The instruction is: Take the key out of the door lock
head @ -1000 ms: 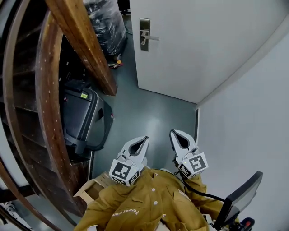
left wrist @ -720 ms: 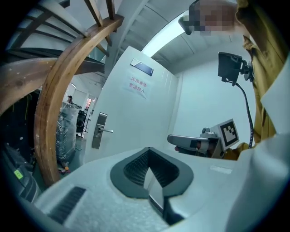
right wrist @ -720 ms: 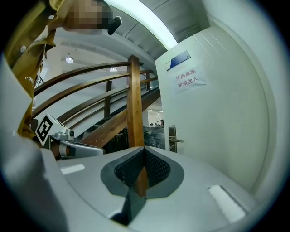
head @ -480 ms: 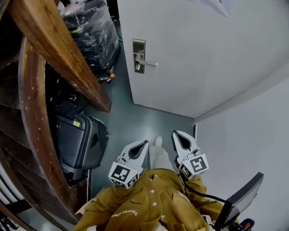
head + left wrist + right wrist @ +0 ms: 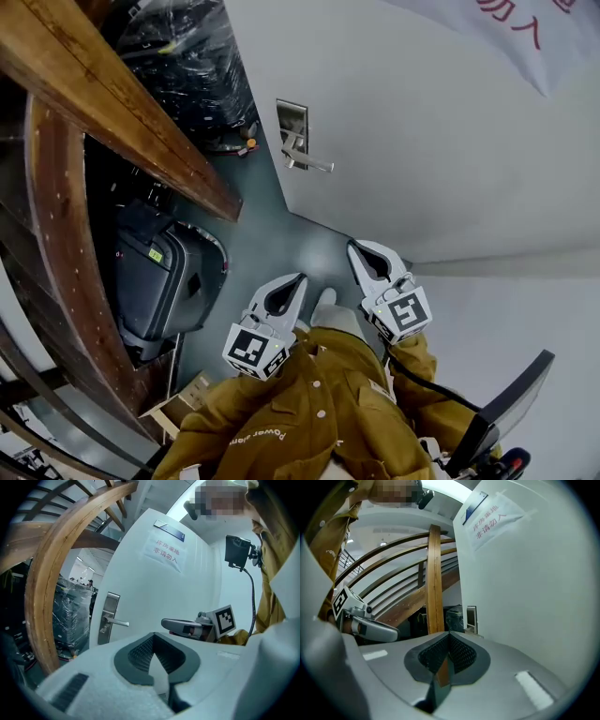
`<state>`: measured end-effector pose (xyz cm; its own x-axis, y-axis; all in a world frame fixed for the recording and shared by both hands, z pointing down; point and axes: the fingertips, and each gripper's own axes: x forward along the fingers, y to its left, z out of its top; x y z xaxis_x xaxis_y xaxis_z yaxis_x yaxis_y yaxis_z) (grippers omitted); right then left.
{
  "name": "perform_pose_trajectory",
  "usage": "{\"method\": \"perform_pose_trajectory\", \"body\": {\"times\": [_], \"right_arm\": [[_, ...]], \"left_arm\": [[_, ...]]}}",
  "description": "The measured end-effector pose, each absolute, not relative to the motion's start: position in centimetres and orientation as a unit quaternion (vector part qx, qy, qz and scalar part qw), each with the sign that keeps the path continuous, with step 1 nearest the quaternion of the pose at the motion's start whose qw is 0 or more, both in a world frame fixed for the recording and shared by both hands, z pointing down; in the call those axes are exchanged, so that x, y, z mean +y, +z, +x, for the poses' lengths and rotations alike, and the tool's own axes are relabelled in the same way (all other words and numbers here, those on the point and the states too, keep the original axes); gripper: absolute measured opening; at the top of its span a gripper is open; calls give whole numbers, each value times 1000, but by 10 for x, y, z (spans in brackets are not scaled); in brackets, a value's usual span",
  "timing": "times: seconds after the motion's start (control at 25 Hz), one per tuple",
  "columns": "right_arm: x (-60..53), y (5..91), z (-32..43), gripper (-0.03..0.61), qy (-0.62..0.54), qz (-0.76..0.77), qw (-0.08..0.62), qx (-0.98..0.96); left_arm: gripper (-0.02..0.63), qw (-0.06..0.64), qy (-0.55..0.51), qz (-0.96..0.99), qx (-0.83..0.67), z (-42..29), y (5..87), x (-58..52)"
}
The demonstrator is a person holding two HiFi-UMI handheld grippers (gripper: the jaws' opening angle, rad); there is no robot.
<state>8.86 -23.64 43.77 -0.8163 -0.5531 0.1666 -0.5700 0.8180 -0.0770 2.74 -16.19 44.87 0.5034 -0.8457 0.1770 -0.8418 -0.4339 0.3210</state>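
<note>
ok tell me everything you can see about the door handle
The door handle is a straight, silvery, metal-looking lever, roughly level, pointing away from the door's edge. It is mounted on a tall rectangular backplate of the same brushed look, set near the left edge of the white door. Something small sits on the plate just under the lever, too small to call a key. Nothing touches the handle.

We could not tell whether a key sat in the lock plate (image 5: 292, 122) by the lever handle (image 5: 314, 164); it was too small in every view. The sign (image 5: 525, 23) on the door (image 5: 422, 141) ran off the head view's top edge, and the wooden stair rail (image 5: 56, 244) hid part of the dark suitcase (image 5: 155, 281).
</note>
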Motion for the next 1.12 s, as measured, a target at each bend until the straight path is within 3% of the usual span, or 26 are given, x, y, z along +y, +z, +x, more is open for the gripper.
{"method": "perform_pose_trajectory", "body": {"times": [0.56, 0.68, 0.84, 0.92, 1.12], "right_arm": [[-310, 533, -17, 6, 274, 273, -15, -922], [-344, 559, -33, 98, 378, 273, -81, -881], [-389, 591, -48, 105, 506, 293, -182, -790], [-404, 602, -56, 143, 547, 292, -218, -754], [-436, 624, -67, 145, 591, 318, -255, -697]], "left_arm": [[2, 169, -4, 826, -538, -36, 450, -204], [2, 172, -6, 826, -537, -46, 448, -205], [2, 177, -2, 824, -539, -63, 452, -203], [2, 182, -2, 820, -542, -73, 456, -201], [2, 189, -2, 813, -551, -97, 460, -200]]}}
